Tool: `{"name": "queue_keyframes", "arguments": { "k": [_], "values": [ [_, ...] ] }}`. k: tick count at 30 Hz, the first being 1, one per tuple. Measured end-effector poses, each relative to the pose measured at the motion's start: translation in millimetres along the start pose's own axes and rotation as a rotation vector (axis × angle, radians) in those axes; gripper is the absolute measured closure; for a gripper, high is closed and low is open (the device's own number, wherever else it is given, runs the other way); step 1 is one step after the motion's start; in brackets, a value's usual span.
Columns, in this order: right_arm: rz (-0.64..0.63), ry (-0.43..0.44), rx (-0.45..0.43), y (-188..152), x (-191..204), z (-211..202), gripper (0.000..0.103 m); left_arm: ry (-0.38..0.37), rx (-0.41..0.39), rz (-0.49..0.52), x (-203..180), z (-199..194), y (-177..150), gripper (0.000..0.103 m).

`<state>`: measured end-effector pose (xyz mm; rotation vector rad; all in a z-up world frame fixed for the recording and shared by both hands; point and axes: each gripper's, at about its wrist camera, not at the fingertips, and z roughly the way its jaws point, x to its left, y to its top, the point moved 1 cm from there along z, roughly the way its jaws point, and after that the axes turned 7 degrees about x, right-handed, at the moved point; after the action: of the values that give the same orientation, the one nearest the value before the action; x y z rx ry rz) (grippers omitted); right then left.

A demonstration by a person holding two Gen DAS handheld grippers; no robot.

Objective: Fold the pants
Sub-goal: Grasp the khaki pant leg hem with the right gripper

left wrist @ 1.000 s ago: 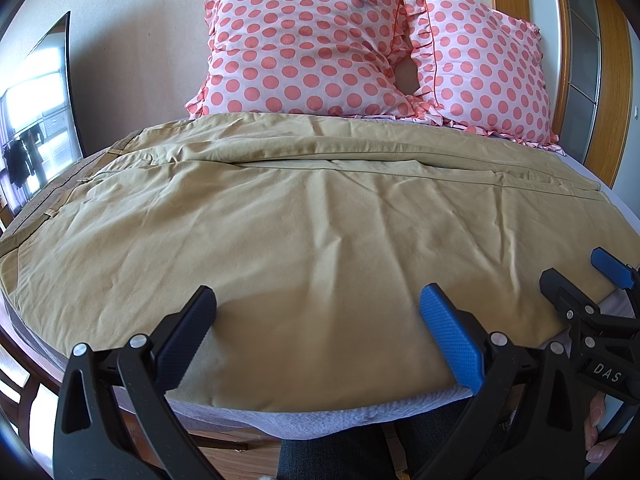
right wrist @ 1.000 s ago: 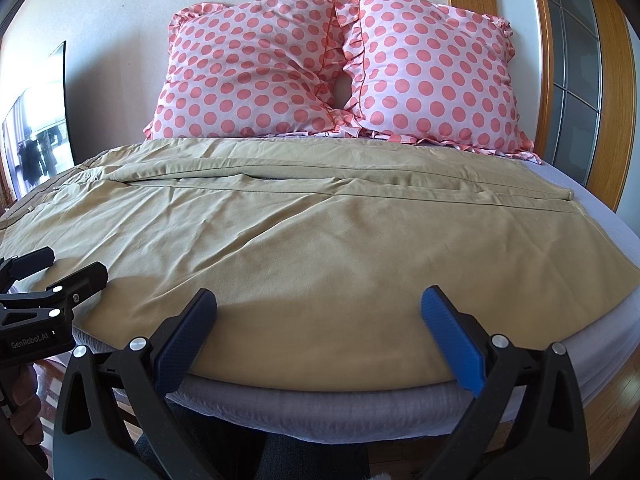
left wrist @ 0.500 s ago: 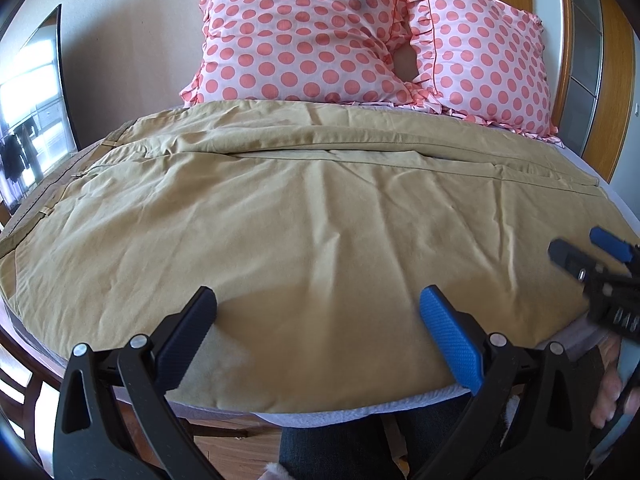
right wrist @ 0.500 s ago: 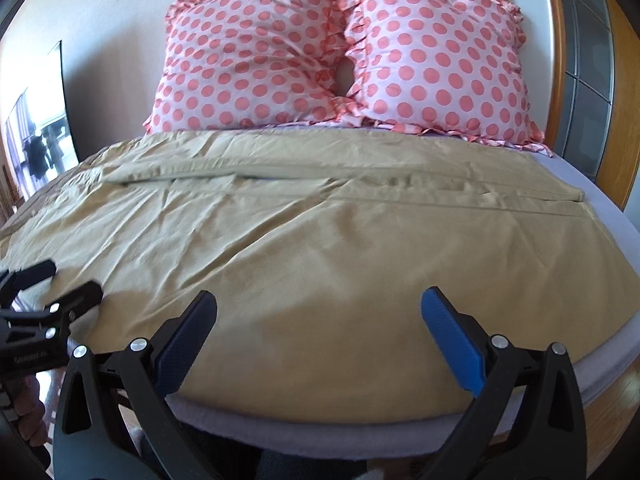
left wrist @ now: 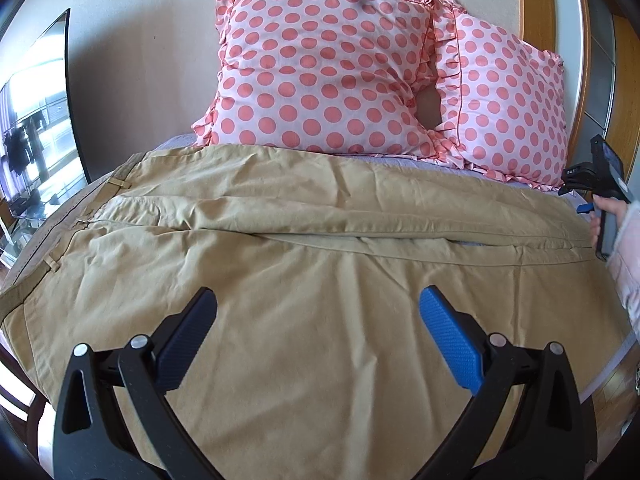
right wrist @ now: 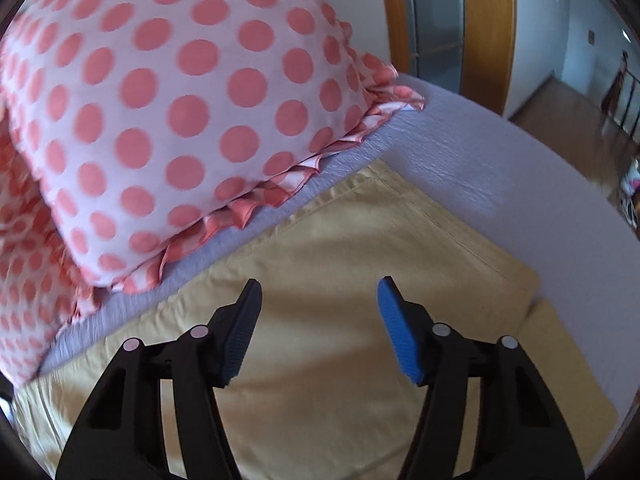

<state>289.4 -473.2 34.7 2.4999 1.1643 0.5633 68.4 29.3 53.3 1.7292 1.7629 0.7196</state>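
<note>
Tan pants (left wrist: 304, 280) lie spread flat across the bed, waistband at the left, legs running right. My left gripper (left wrist: 316, 304) is open and empty, low over the near leg. My right gripper (right wrist: 318, 296) is open and empty, low over the far leg's hem end (right wrist: 400, 240) near the pillows. It also shows at the right edge of the left wrist view (left wrist: 600, 184), held by a hand.
Two pink polka-dot pillows (left wrist: 320, 72) (right wrist: 160, 100) lean at the head of the bed. Lavender sheet (right wrist: 500, 168) lies bare beyond the hems. A TV (left wrist: 36, 120) stands left. A wooden door frame (right wrist: 486, 20) is at the right.
Both grippers have moved forward over the pants. The right gripper went far right and toward the pillows, to the leg hems. Both stay open.
</note>
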Motion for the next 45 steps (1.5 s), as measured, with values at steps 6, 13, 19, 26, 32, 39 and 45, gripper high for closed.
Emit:
{"name": "queue_keyframes", "arguments": {
  "k": [6,13,19,26,32,39,45],
  "values": [
    [0.078,-0.135,0.013,41.3,16.1,48.3,0.040,0.004,0.013,-0.005,8.9,12.5,5.0,0.002],
    [0.003,-0.192,-0.062,43.7,12.5,66.6,0.076,-0.070,0.028,-0.063,19.2,23.0,4.3,0.002],
    [0.117,0.153,-0.101,31.3,-44.1,37.5,0.099,-0.097,0.005,-0.114,30.7,15.6,0.0,0.002],
    [0.198,0.451,-0.150,-99.9,-135.4,-60.4,0.099,-0.091,-0.090,-0.155,43.8,3.8,0.8,0.002],
    [0.293,0.479,-0.011,-163.6,-169.2,-69.3,0.093,-0.163,-0.105,-0.183,48.9,2.9,17.9,0.002],
    [0.309,0.486,-0.042,-148.6,-152.8,-70.2,0.061,-0.257,-0.124,-0.300,71.5,-0.3,25.1,0.002],
    [0.325,0.617,-0.085,-141.6,-162.6,-60.1,0.101,-0.285,-0.079,-0.376,99.0,16.1,47.6,0.002]
  ]
}}
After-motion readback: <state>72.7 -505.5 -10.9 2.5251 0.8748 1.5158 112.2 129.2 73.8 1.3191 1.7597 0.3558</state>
